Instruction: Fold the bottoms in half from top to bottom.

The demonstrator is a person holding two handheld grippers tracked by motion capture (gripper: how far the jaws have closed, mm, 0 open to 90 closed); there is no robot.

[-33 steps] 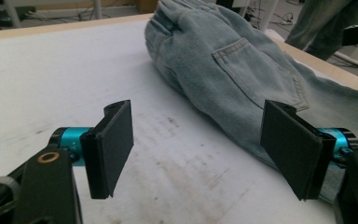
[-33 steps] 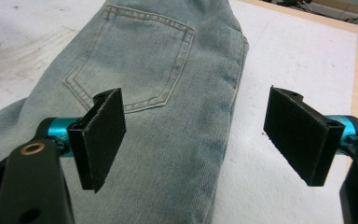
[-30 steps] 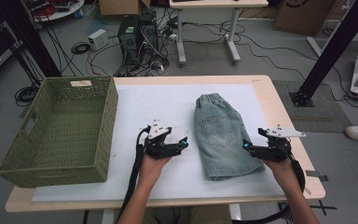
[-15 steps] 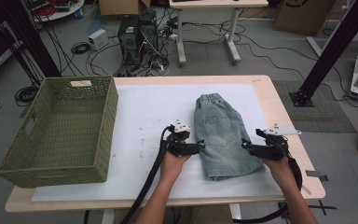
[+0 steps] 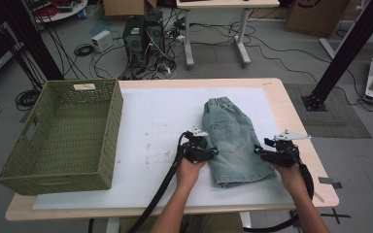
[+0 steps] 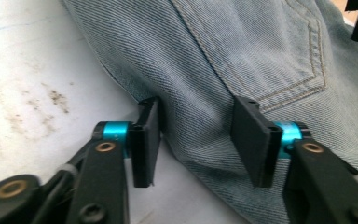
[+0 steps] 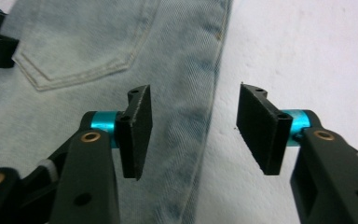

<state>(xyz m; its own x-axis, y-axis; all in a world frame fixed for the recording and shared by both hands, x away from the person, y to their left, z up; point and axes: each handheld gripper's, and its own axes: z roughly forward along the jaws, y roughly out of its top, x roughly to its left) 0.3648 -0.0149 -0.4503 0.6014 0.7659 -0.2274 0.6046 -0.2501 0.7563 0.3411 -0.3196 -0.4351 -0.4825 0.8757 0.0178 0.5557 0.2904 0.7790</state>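
Left tongs (image 6: 196, 140) and right tongs (image 7: 191, 135), both just closing, straddle opposite edges of the denim shorts (image 5: 233, 141) (pads not yet pressing).

shorts (image 5: 233, 141) | pale blue denim | flat, apparently folded | on white mat, right of centre

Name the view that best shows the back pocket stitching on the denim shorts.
The left gripper view: the pocket stitching on the denim shorts is large and sharp, just beyond the jaws. The right gripper view shows a pocket corner too, paler and partly cut off. In the high view the pocket is small and faint.
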